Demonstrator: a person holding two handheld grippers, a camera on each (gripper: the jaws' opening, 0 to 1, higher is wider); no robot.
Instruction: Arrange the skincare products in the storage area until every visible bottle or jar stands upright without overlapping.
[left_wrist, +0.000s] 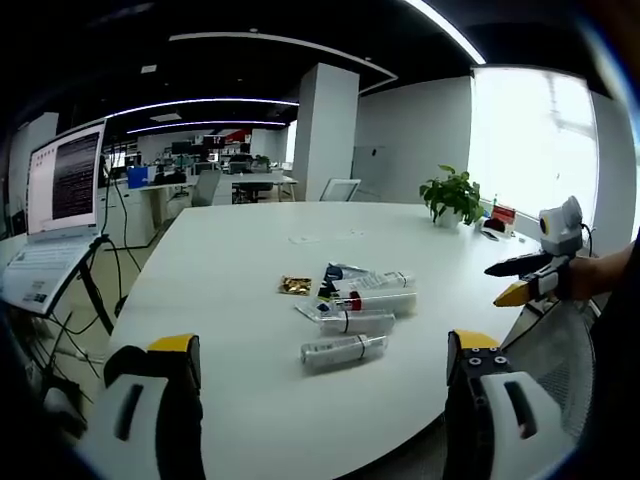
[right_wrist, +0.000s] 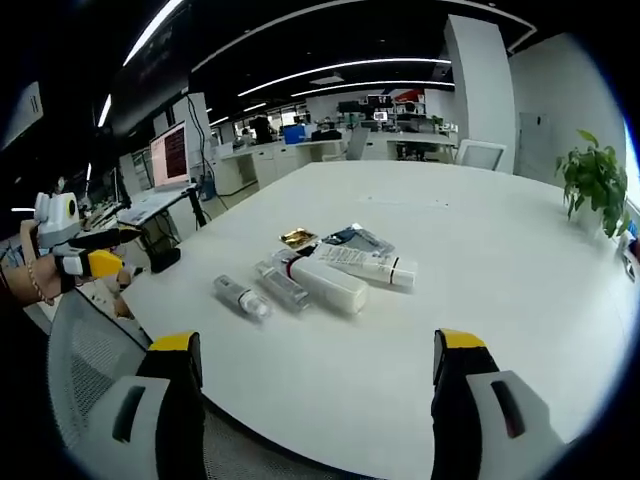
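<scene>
The large white oval table (right_wrist: 520, 290) has broad bare surface around the lying white skincare tubes and bottles (right_wrist: 325, 275), clustered mid-table, apart from its edges. Left gripper (left_wrist: 318, 400) and right gripper (right_wrist: 318, 400) hover released, empty. Labels are unreadable.

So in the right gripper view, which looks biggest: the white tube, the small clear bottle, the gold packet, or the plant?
1. Potted plant, though it stands farthest away, so its real size is unsure.
2. White tube.
3. Small clear bottle.
4. Gold packet.
</scene>
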